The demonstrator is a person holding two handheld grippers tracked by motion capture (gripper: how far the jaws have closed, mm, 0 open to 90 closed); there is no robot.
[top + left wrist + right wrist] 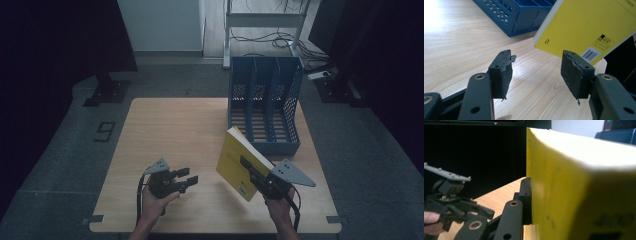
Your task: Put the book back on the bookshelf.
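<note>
A thick yellow book (237, 160) is held tilted above the table's front right, with my right gripper (252, 172) shut on its lower edge. In the right gripper view the book (574, 185) covers the far jaw, and one finger (526, 195) presses flat on its cover. My left gripper (189, 178) hovers low over the front left of the table, open and empty, pointing toward the book. Seen from the left gripper view, the open gripper (537, 66) frames bare wood, and the book's back cover (586, 25) with a barcode hangs just beyond.
A blue three-slot file rack (265, 102) stands at the back right of the wooden table (170, 130), its open slots facing the book. A white metal frame and cables lie on the floor behind it.
</note>
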